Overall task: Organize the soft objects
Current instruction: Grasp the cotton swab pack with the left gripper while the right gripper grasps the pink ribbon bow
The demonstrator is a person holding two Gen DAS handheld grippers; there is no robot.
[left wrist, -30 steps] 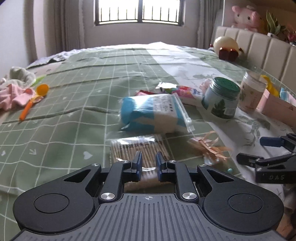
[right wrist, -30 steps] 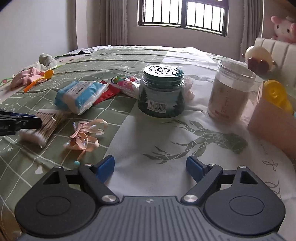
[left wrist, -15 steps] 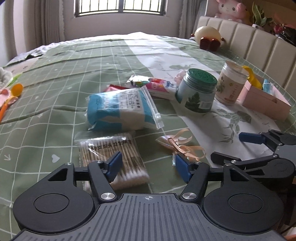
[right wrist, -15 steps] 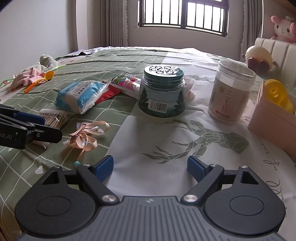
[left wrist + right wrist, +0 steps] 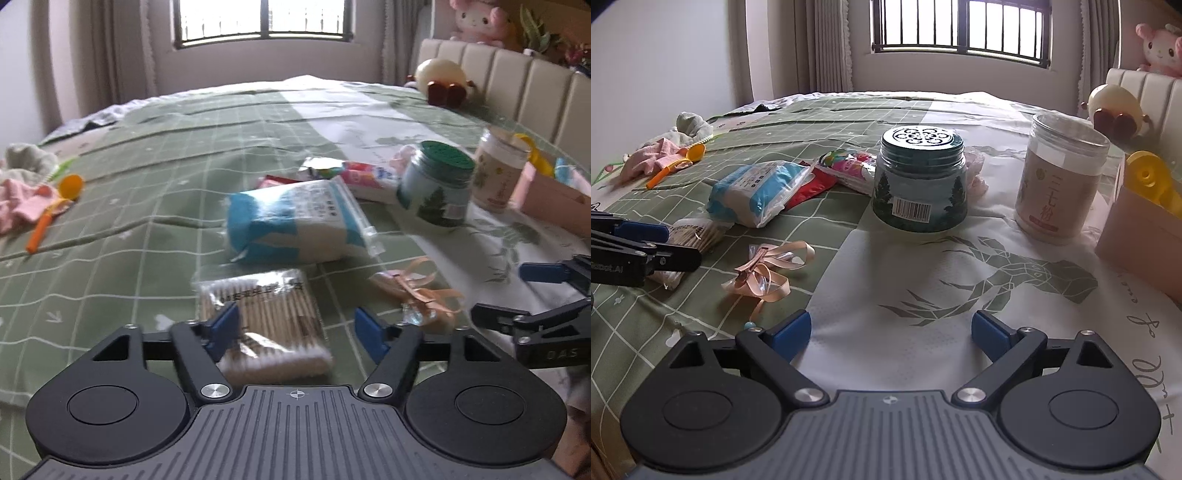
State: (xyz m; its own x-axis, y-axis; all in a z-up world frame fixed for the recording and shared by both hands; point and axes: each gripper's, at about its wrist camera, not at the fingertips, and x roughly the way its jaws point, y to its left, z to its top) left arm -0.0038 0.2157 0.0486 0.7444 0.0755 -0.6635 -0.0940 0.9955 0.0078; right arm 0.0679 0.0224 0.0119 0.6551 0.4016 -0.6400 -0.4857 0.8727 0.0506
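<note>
Left wrist view: left gripper [image 5: 299, 328] spread wide, holding nothing, low over a bag of cotton swabs [image 5: 264, 321] lying flat on the green bedspread [image 5: 110, 229]. Just beyond, a blue-and-white soft pack [image 5: 295, 225]. To the right, a pink ribbon bow [image 5: 417, 291], near a green jar [image 5: 436, 188].

Right wrist view: right gripper [image 5: 890, 330] also spread wide and empty, above the white patch of bedspread. Ribbon bow [image 5: 768, 269] ahead to the left, green jar [image 5: 919, 184] straight ahead, soft pack [image 5: 757, 192] beyond the bow.

Left gripper [image 5: 297, 326] now spread wide above released cotton swab pack [image 5: 264, 317].
</note>
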